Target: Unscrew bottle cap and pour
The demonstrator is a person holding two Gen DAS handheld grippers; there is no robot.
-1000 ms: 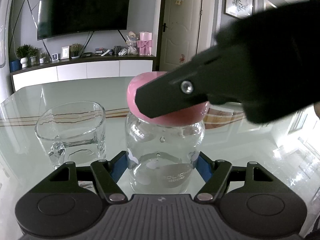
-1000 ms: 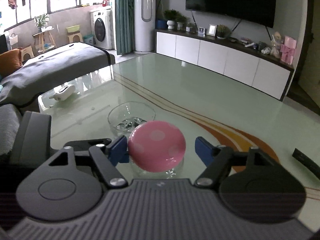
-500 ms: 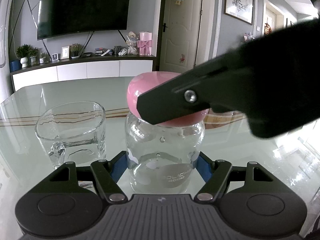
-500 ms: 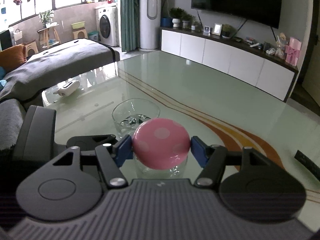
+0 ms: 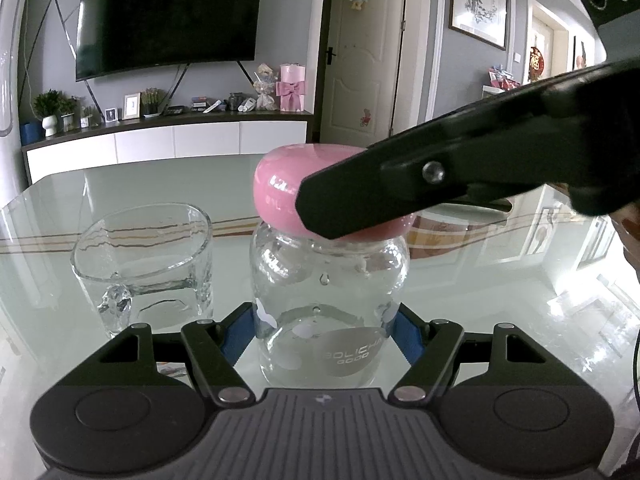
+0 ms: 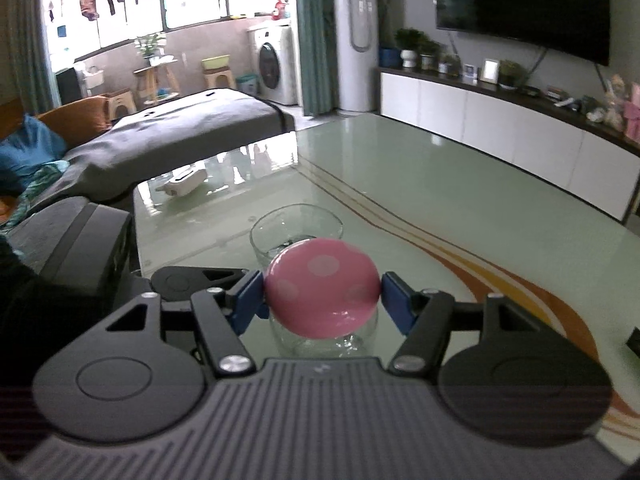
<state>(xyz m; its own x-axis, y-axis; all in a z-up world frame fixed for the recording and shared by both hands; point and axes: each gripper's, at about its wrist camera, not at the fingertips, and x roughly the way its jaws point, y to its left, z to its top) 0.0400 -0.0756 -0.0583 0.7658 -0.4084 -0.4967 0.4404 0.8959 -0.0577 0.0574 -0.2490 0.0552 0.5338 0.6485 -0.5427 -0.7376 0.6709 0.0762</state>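
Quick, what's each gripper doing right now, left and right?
Left gripper: shut on the clear glass bottle, low on its body.
Right gripper: shut on the bottle's rounded pink spotted cap.

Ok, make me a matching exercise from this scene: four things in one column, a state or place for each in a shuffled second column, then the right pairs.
Things:
1. pink cap
2. glass bottle
3. glass cup
4. TV

States or places:
A. standing free on the table, beside the bottle
B. gripped low on its body by the left tongs
C. clamped between the blue pads of the right tongs
D. mounted on the wall

Pairs: 1-C, 2-B, 3-A, 4-D
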